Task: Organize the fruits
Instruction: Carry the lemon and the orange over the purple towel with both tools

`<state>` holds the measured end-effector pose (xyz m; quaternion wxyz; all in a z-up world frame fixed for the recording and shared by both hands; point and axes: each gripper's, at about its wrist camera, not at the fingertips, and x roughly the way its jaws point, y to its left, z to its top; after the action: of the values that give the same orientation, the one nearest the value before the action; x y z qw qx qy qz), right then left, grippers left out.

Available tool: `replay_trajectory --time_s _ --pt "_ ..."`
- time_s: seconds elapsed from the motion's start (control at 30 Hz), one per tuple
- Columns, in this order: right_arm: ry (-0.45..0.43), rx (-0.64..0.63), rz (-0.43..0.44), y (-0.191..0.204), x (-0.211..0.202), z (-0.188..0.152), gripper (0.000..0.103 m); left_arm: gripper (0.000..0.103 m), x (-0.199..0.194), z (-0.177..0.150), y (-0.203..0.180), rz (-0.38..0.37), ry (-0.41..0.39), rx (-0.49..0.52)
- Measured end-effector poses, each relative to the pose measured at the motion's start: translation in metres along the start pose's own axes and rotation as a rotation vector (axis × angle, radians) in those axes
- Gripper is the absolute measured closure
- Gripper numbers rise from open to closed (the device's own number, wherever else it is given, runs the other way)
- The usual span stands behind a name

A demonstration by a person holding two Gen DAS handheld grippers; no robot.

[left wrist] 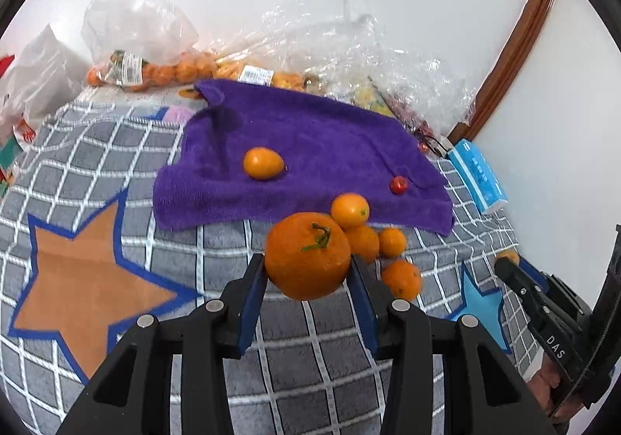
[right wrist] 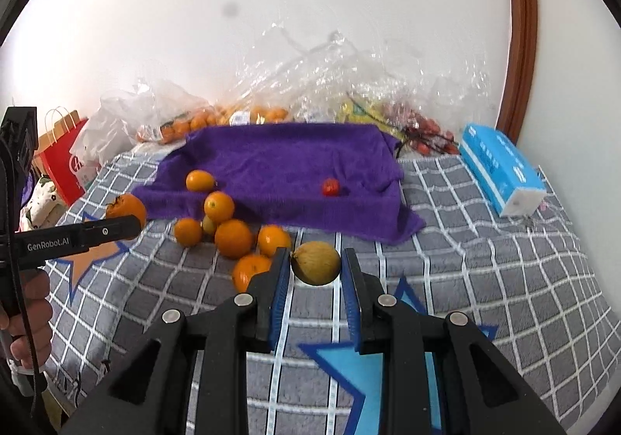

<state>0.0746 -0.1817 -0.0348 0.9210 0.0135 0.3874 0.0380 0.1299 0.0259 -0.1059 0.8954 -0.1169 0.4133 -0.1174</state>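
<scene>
I see a grey checked blanket [right wrist: 485, 240] with star patterns covering the surface. On it lie a purple towel [right wrist: 279, 167], a loose cluster of oranges [right wrist: 233, 239], a blue tissue pack [right wrist: 500, 171] and clear plastic bags of fruit [right wrist: 194, 120] by the wall.

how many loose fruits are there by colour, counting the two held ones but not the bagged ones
orange fruit: 7
pale yellow fruit, half hidden: 1
red fruit: 1
tan fruit: 1
total: 10
</scene>
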Motion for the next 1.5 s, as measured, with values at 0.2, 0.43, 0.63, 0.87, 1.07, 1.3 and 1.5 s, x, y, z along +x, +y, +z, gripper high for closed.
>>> replay_trajectory --time_s 0.2,0.43,0.63,0.87,1.07,1.3,1.5 --pt "-0.027 0.003 0.007 -0.005 0.014 0.024 0.077 0.062 0.003 0.023 -0.005 0.016 -0.032 0.02" --pt "-0.039 0.03 0.0 -0.017 0.037 0.05 0.077 0.062 0.016 0.048 -0.012 0.003 -0.047 0.026" --pt "-0.049 0.034 -0.004 -0.025 0.053 0.075 0.077 0.062 0.035 0.068 -0.016 -0.009 -0.036 0.024" --pt "-0.022 0.041 -0.003 -0.038 0.087 0.084 0.077 0.062 0.069 0.083 -0.023 0.012 -0.006 0.044" --pt "0.022 0.079 0.021 -0.051 0.12 0.077 0.077 0.062 0.099 0.085 -0.023 0.037 0.029 0.049" --pt "0.076 0.068 0.01 -0.049 0.146 0.069 0.076 0.062 0.121 0.082 -0.02 0.038 0.073 0.055" --pt "0.094 0.04 -0.004 -0.044 0.154 0.062 0.076 0.062 0.132 0.075 -0.022 0.068 0.085 0.083"
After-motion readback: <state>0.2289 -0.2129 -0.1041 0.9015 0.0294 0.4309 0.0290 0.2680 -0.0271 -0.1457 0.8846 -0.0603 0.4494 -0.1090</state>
